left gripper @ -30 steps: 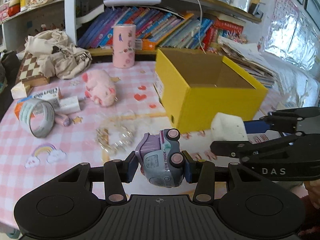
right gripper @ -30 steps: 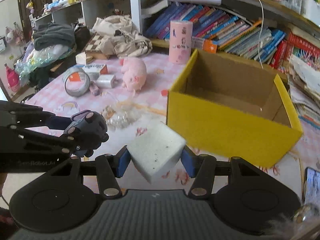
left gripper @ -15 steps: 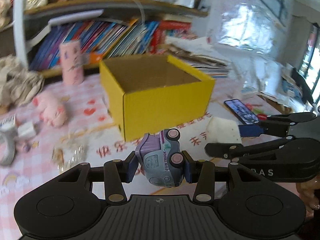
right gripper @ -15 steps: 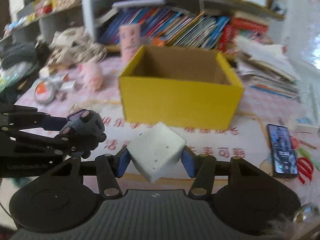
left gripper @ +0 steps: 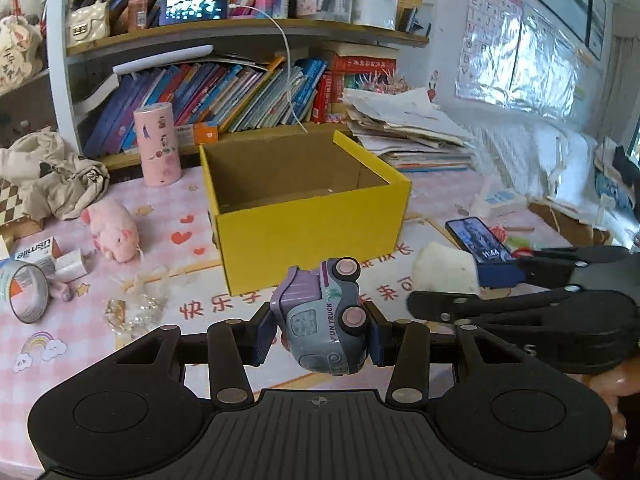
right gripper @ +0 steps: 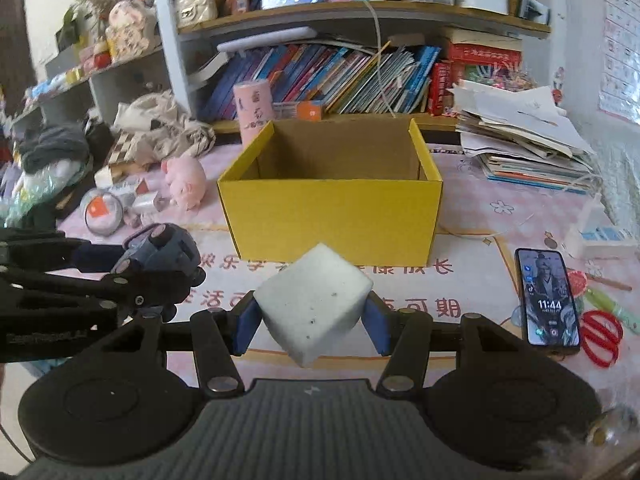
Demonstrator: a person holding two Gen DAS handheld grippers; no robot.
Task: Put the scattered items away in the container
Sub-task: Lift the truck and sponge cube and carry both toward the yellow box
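An open yellow cardboard box point(left gripper: 312, 224) point(right gripper: 332, 212) stands empty in the middle of the pink tablecloth. My left gripper point(left gripper: 320, 334) is shut on a purple-grey toy truck point(left gripper: 324, 320) lying on its side, held above the cloth in front of the box. The right gripper point(right gripper: 312, 320) is shut on a white foam cube point(right gripper: 314, 300), also in front of the box. Each gripper shows in the other's view: the truck point(right gripper: 160, 252) at left, the cube point(left gripper: 444, 268) at right.
A pink plush pig point(left gripper: 114, 228), a tape roll point(left gripper: 24, 288), small boxes point(left gripper: 38, 252) and a clear plastic wrapper point(left gripper: 136, 308) lie left of the box. A pink canister point(left gripper: 158, 144) stands behind. A phone point(right gripper: 546, 296) and red scissors point(right gripper: 600, 336) lie right. Bookshelves line the back.
Both grippers have swung right and a little up with their loads. The box now sits straight ahead of them instead of off to the right.
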